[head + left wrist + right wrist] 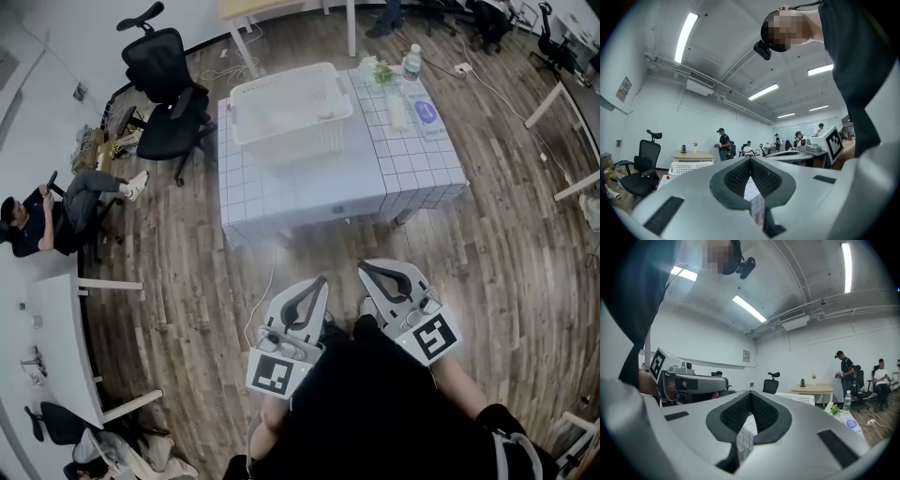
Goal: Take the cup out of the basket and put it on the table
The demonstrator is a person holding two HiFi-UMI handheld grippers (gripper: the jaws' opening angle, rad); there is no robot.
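**Left gripper** (315, 287): held low and close to the person's body, pointing level. Jaws together at the tips, with nothing between them.

**Right gripper** (375, 274): just beside the left one, also level. Jaws fully closed and empty.

**Basket** (251, 97): white, slotted walls, standing on the table (412, 169). It lies ahead of both grippers and well apart from them, with a strip of wood floor between. Its long axis runs crosswise to the line of reach. From the left gripper it sits ahead and slightly to the left; from the right gripper it sits further to the left. The left gripper is judged the nearer of the two, by a small margin.

**Cup**: not clearly made out. It is presumably inside the basket, so ahead of and beyond both sets of jaws; the pale interior hides its exact spot.

**Bottle** (411, 62): on the table's far right corner, beyond the right gripper and clear of the basket.

**Pending move (judged)**: a long forward reach, with the jaws opened before they enter over the near wall of the basket.
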